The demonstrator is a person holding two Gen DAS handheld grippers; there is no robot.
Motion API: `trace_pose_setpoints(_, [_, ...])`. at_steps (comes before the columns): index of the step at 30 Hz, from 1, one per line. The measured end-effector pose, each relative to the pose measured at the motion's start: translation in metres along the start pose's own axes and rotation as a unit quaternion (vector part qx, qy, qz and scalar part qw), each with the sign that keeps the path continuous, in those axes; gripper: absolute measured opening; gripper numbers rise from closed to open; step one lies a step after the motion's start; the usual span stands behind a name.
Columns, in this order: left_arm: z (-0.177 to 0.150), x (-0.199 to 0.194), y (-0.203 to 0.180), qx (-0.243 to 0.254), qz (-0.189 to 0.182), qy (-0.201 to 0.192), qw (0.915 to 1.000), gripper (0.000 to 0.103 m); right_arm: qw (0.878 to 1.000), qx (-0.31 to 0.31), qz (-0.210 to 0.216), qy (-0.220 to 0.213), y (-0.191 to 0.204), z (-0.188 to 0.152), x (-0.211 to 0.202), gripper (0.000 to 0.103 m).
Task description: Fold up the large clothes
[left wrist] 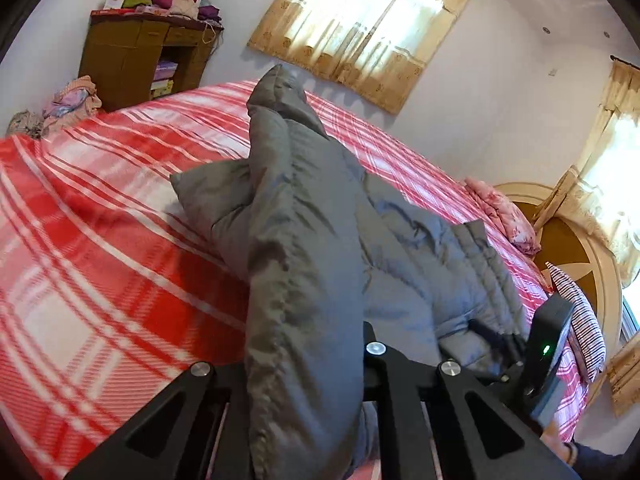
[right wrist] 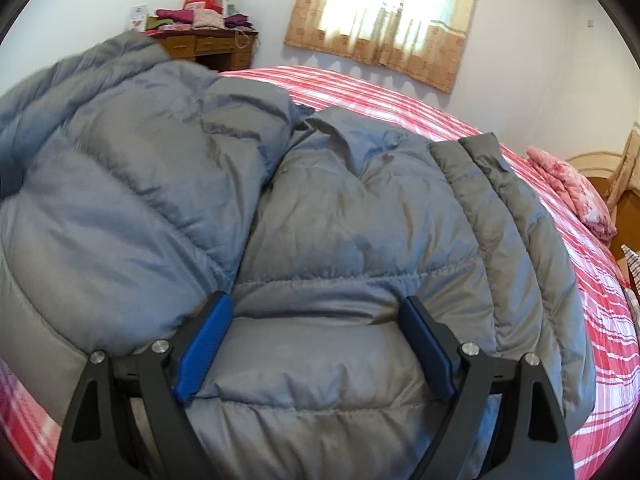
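A large grey puffer jacket (right wrist: 340, 216) lies on a bed with a red and white plaid cover (left wrist: 100, 216). My left gripper (left wrist: 308, 360) is shut on a sleeve of the jacket (left wrist: 296, 208) and holds it lifted above the bed; the cloth hides its pads. My right gripper (right wrist: 316, 344) is open, its blue pads (right wrist: 204, 352) pressed into the jacket's body on either side of a quilted panel. The right gripper's housing also shows in the left wrist view (left wrist: 548, 356), at the jacket's near edge.
A brown dresser (left wrist: 136, 60) piled with folded clothes stands at the far wall. Curtained windows (right wrist: 384, 16) are behind the bed. A pink folded blanket (right wrist: 576, 192) and a striped pillow (left wrist: 580, 320) lie near the wooden headboard (left wrist: 576, 248) at right.
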State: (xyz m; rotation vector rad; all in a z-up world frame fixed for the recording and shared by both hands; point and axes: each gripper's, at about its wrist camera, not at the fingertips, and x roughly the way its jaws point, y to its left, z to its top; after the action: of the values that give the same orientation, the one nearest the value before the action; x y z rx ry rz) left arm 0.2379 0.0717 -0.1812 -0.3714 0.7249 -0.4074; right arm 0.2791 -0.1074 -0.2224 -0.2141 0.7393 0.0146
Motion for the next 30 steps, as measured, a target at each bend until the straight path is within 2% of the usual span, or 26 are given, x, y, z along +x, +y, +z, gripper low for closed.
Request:
trace_pose_setpoints(2, [0.009, -0.017, 0.007, -0.007, 0.008, -0.007, 0.9999, 0.008, 1.0, -0.007, 0.03, -0.003, 0.012, 0.003, -0.007, 0.089])
trace_pose_setpoints(5, [0.023, -0.041, 0.003, 0.012, 0.036, -0.024, 0.999, 0.008, 0.996, -0.006, 0.091, -0.017, 0.016, 0.01, -0.027, 0.088])
trace_pose_setpoints(7, [0.034, -0.057, -0.008, 0.033, 0.047, -0.04, 0.9975, 0.008, 0.994, 0.006, 0.101, -0.045, 0.002, 0.014, -0.05, 0.088])
trace_pose_setpoints(11, [0.049, -0.071, -0.056, 0.109, 0.068, -0.069, 0.9893, 0.008, 0.993, 0.055, 0.066, -0.083, -0.058, 0.014, -0.078, 0.094])
trace_pose_setpoints(14, [0.05, -0.063, -0.116, 0.185, 0.067, -0.079, 0.9772, 0.008, 0.992, 0.096, -0.003, -0.077, -0.12, 0.002, -0.077, 0.094])
trace_pose_setpoints(15, [0.048, -0.057, -0.138, 0.217, 0.067, -0.078, 0.9708, 0.008, 0.991, 0.114, -0.031, -0.068, -0.145, -0.005, -0.073, 0.094])
trace_pose_setpoints(19, [0.028, -0.013, -0.219, 0.325, 0.059, -0.058, 0.9422, 0.009, 0.98, 0.175, -0.094, -0.03, -0.213, -0.034, -0.061, 0.094])
trace_pose_setpoints(23, [-0.004, 0.048, -0.275, 0.406, 0.06, -0.028, 0.9115, 0.009, 0.968, 0.218, -0.123, -0.007, -0.263, -0.063, -0.056, 0.094])
trace_pose_setpoints(24, [-0.019, 0.071, -0.288, 0.433, 0.066, -0.016, 0.899, 0.009, 0.966, 0.229, -0.123, -0.004, -0.27, -0.07, -0.059, 0.094])
trace_pose_setpoints(26, [-0.043, 0.096, -0.304, 0.464, 0.074, 0.004, 0.8827, 0.009, 0.961, 0.248, -0.121, -0.001, -0.287, -0.085, -0.064, 0.094])
trace_pose_setpoints(28, [-0.072, 0.127, -0.316, 0.505, 0.084, 0.031, 0.8583, 0.011, 0.959, 0.257, -0.117, 0.005, -0.296, -0.096, -0.066, 0.094])
trace_pose_setpoints(30, [-0.097, 0.145, -0.327, 0.544, 0.102, 0.028, 0.8324, 0.018, 0.959, 0.264, -0.108, 0.008, -0.295, -0.102, -0.067, 0.094])
